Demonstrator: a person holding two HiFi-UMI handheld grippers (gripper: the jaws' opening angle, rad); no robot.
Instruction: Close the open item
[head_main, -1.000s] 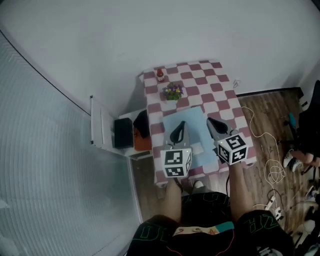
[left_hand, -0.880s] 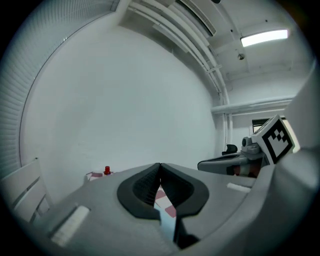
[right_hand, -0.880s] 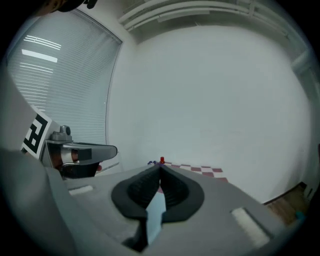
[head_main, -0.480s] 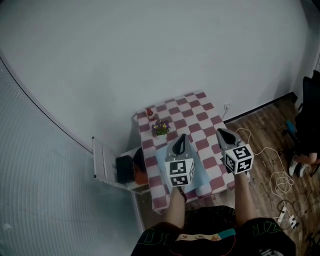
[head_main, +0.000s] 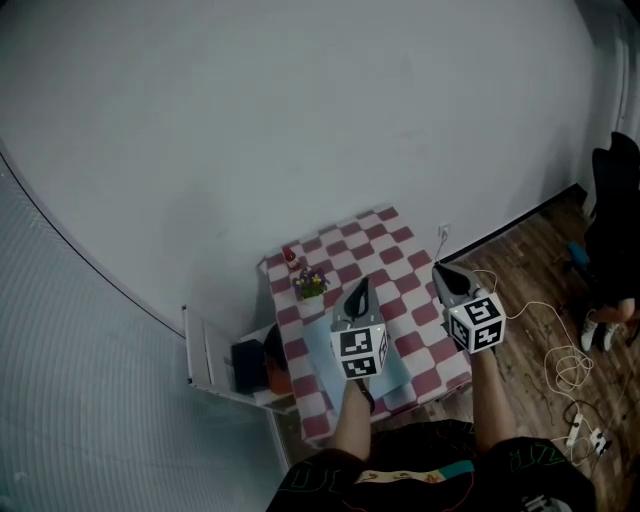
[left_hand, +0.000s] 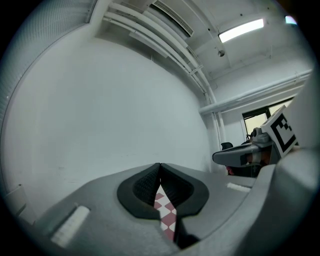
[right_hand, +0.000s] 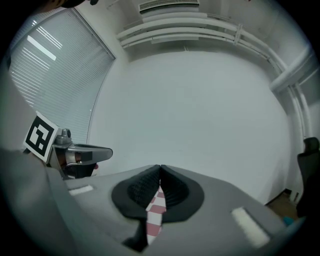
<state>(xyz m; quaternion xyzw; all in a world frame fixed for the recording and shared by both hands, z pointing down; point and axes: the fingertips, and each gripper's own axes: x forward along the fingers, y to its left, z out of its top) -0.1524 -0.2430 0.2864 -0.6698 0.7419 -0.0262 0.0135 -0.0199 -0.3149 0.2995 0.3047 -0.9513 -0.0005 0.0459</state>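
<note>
Light blue flat item (head_main: 397, 378) lies on the checkered table (head_main: 385, 245), at its near edge. Both forearms reach forward, with the left tongs (head_main: 359, 285) and right tongs (head_main: 441, 271) pinched closed, empty, and level above it.

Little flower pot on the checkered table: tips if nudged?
Probably tips easily: the flower pot looks small, with blooms seeming wider than its base. Likely light, so it may slide on the checkered cloth first. Material too small to judge.
</note>
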